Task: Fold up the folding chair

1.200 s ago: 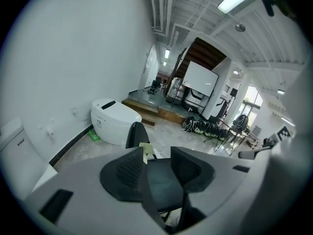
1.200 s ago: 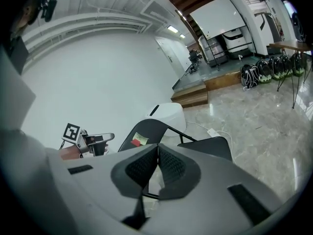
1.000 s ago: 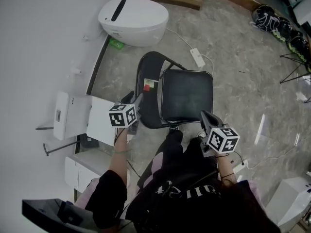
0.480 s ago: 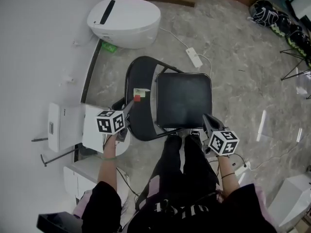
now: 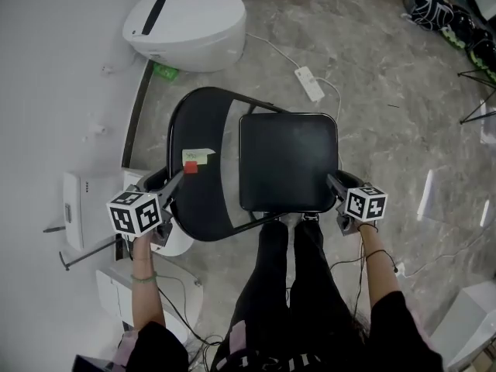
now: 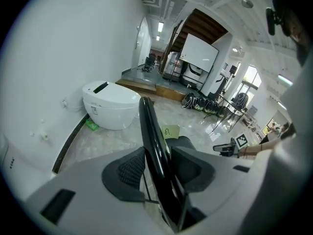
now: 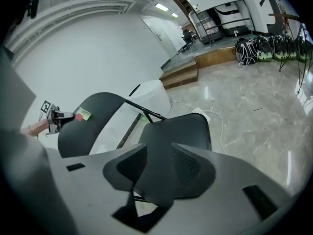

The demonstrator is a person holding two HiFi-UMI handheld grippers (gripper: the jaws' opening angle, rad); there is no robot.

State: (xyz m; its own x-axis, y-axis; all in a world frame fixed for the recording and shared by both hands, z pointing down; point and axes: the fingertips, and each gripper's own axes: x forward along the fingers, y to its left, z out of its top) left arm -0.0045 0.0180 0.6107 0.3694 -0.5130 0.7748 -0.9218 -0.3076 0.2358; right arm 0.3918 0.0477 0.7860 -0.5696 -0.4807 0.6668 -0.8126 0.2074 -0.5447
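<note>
So the chair (image 5: 288,161) is standing fully open on the floor (image 5: 387,130), right in front of the person's legs. The seat (image 7: 178,131) is flat and the backrest (image 5: 203,122) is off to the left in the head view. No folding has happened yet as far as I can tell, this is the getting-a-hold step.

The left hand-held gripper (image 5: 177,181) is on the backrest's rim, near the little sticker (image 5: 198,156). In its own view the rim runs straight through the jaws and fills the gap, so it looks clamped on the backrest.

The right hand-held gripper (image 5: 335,183) is at the seat's right side. Its jaws have just been opening, and the seat's near corner sits in between them. I don't see the pads biting, so I'd call it released for now.

Next move, I reckon: the right one needs to slide a bit further onto the seat edge and close. Then the seat gets swung up toward the backrest while the left side holds the frame steady. The tricky bit is probably keeping the chair from skating on that shiny floor.

Around it there's a white toilet (image 5: 186,22) by the wall behind the backrest and a power strip (image 5: 310,84) on the floor. Both are clear of the chair.
</note>
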